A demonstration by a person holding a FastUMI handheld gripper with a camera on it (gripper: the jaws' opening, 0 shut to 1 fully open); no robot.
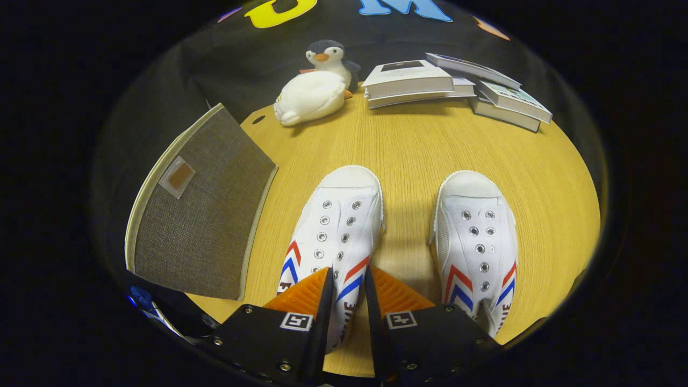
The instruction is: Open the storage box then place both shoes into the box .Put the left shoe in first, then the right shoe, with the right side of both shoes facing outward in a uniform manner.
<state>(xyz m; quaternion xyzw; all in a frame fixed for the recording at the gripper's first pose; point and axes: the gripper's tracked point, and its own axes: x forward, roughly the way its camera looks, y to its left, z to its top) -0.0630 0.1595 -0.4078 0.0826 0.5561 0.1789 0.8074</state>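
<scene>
Where canvas left shoe (333, 236) narrows, gripper (346, 290) pinches

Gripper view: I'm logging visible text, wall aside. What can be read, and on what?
Nothing reads whole.
Shoe at the tool: side lettering cut off, unreadable.
Other shoe: the same.
Books: cover print too small.
Storage box: patch shows no text.
Tool: square coded markers, no words; shoe shows between its fingers, grip unclear.

Light wood-grain tabletop (408, 145) extends ahead of the tool. Black cloth wall (226, 59) stands beyond its far edge. Lighting even; soft shadows fall on the wood surface.
</scene>
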